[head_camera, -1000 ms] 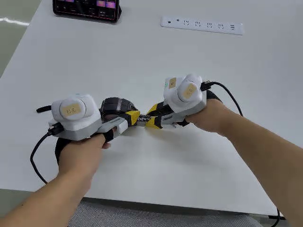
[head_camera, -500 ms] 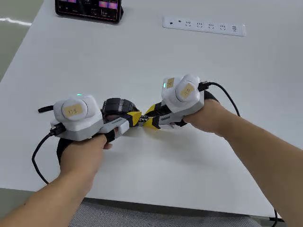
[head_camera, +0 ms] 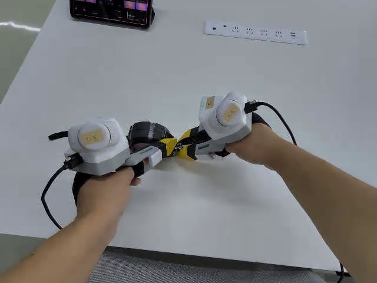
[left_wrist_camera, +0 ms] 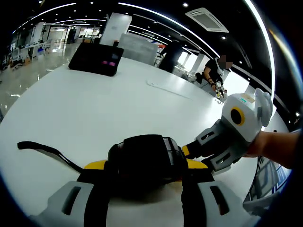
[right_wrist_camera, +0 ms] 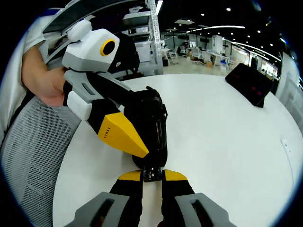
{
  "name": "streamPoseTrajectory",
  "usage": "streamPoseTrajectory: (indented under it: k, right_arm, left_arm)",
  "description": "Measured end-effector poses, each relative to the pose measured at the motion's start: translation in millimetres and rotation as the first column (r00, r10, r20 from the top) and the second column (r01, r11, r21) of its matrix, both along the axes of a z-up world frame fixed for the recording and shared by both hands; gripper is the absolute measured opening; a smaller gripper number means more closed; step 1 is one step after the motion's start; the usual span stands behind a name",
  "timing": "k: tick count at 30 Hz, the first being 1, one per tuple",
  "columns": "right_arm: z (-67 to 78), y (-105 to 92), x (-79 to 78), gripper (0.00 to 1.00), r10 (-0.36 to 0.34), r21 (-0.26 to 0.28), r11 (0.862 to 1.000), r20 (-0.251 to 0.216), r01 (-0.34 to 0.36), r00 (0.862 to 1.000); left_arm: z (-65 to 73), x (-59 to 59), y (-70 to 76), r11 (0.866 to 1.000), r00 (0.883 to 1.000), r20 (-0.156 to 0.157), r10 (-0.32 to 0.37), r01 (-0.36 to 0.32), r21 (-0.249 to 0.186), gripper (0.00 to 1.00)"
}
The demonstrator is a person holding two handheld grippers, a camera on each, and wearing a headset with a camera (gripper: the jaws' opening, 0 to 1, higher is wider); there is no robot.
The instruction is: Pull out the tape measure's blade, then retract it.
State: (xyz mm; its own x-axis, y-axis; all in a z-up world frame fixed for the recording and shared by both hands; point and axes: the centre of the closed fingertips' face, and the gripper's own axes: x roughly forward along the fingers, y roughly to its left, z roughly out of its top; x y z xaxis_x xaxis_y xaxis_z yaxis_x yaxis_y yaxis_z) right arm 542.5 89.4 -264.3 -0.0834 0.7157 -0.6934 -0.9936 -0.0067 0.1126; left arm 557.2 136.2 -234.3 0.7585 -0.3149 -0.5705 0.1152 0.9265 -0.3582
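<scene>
A black tape measure [head_camera: 146, 132] lies on the white table [head_camera: 106, 71], and my left gripper [head_camera: 164, 145] is shut on its body. In the left gripper view the case [left_wrist_camera: 144, 151] sits between the yellow-tipped jaws of the left gripper [left_wrist_camera: 147, 165], with its black wrist strap [left_wrist_camera: 45, 150] trailing left. My right gripper [head_camera: 184, 152] faces it tip to tip. In the right gripper view, the right gripper [right_wrist_camera: 152, 177] is shut on the blade's end hook [right_wrist_camera: 152, 170], right at the case [right_wrist_camera: 151, 125]. Almost no blade shows.
A white power strip [head_camera: 255, 32] lies at the far right of the table and a dark screen device [head_camera: 112, 10] at the far left. Cables run from both grippers [head_camera: 46, 194]. The table's front edge is close to the person's forearms.
My right gripper has edged left toward the tape measure, and the short bit of blade between the tips has shrunk. The left gripper has kept its hold.
</scene>
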Motion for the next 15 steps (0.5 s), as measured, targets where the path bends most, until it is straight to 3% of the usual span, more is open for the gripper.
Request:
streamPoseTrajectory:
  k: [15]
  right_arm:
    - [-0.4, 1.5, -0.6, 0.12, -0.026, -0.001, 1.0, -0.007, 0.026, 1.0]
  left_arm:
    - [0.5, -0.7, -0.3, 1.0, 1.0, -0.003, 0.0, 0.0, 0.003, 0.59]
